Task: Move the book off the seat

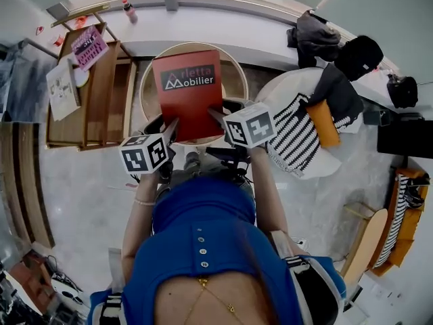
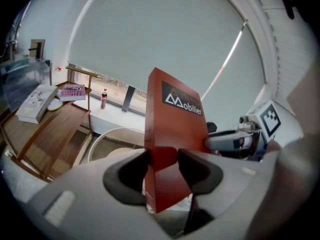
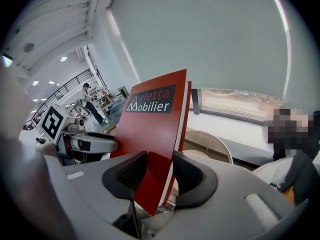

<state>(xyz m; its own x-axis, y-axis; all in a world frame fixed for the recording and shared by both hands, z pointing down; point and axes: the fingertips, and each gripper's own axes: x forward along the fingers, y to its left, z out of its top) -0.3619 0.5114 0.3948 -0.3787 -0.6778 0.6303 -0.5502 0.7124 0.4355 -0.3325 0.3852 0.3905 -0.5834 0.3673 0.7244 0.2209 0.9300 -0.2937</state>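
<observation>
**Blue top, pale grey grippers, black-and-white marker cubes**

The person wears a bright blue sleeveless top (image 1: 223,215) with a row of small pale buttons (image 1: 202,251) down the back. Below them the fabric parts in an opening where a thin gold chain (image 1: 215,298) shows, and a slim bracelet (image 1: 143,201) circles the left wrist. The left gripper (image 2: 162,166) and the right gripper (image 3: 159,171) have smooth, rounded, pale grey shells, each with two black textured pads (image 3: 122,171) set in curved black sockets. Each carries a white cube printed with black square markers, the left cube (image 1: 144,153) and the right cube (image 1: 249,125), with dark hardware beneath.
</observation>
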